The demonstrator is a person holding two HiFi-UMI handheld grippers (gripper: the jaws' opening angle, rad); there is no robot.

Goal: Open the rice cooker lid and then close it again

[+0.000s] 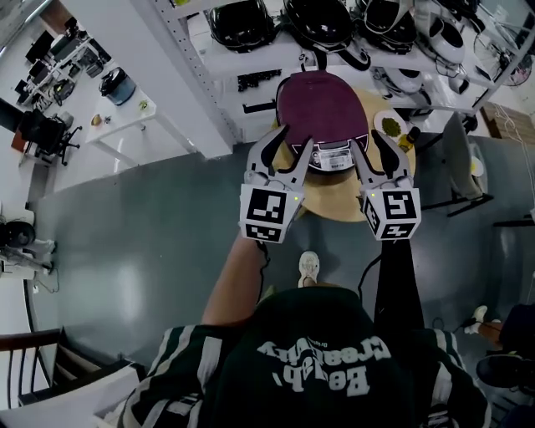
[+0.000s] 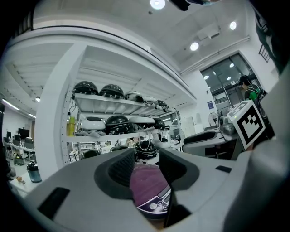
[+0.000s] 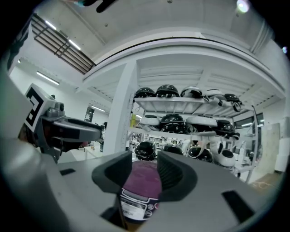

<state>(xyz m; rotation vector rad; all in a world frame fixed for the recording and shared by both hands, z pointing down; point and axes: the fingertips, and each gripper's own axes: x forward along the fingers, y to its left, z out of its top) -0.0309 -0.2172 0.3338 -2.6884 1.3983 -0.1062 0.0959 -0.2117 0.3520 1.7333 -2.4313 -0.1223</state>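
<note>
Shelves [image 1: 242, 57] of cookers [image 1: 319, 21] stand behind rice cooker [image 1: 322, 104]

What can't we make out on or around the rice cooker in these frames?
- Control panel labels on the rice cooker: too small in the head view, and partly hidden by each gripper's own body in both gripper views.
- Lid release: not identifiable in any view.
- Gap between the left gripper, the right gripper and the cooker: the steep head view gives no depth.
- Dish contents: too small in the head view.
</note>
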